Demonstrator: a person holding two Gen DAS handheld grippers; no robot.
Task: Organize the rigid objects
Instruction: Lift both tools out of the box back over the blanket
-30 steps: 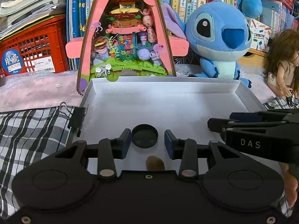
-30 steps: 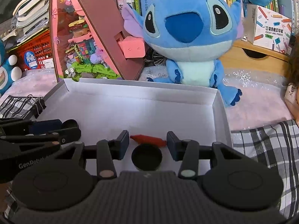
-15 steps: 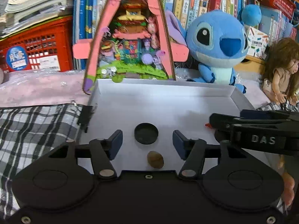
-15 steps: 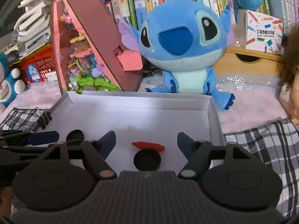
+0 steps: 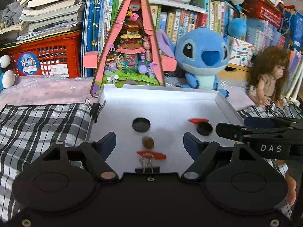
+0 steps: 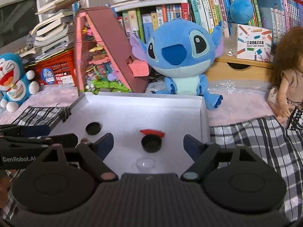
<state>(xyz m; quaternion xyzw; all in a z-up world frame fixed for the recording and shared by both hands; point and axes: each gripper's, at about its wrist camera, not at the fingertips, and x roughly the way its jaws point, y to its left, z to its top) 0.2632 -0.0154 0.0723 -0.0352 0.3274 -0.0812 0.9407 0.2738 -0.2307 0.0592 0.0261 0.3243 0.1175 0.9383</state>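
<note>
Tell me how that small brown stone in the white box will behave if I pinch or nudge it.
The brown stone looks rounded and smooth, so it may slip from the pads or roll when nudged. It looks hard, probably rigid and unlikely to break. It is low and small on the white box floor, so the fingertips would likely need to come close to the floor.

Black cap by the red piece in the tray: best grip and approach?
Grip the black cap across its round rim, coming from above: it lies flat, open side up. Put the fingers left and right, since the red piece sits at its far edge.
</note>
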